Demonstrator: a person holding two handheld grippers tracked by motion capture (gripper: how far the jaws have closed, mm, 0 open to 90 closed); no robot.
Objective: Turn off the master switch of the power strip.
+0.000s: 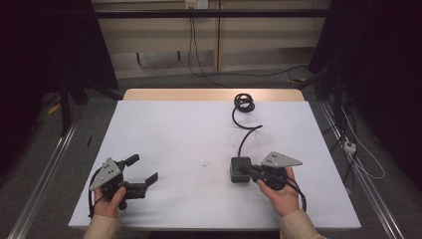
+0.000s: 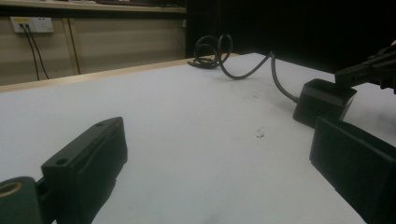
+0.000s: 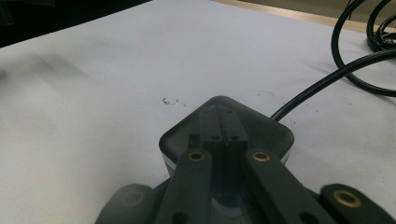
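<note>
Right gripper (image 1: 250,172), jaws pressed together, is resting atop the black rounded-square plastic power adapter (image 1: 239,170) at table's 4 o'clock; left gripper (image 1: 145,171) idling spread; sideways push risks snagging its black coiled cable (image 1: 244,103).

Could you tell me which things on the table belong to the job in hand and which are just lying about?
In the job:
- black power adapter under the shut right gripper
- its cable

Lying about:
- small dark specks on the white table
- left gripper, open, idle

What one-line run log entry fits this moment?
left hand-held gripper: open, idle | right hand-held gripper: shut over power adapter | cable: coiled
</note>
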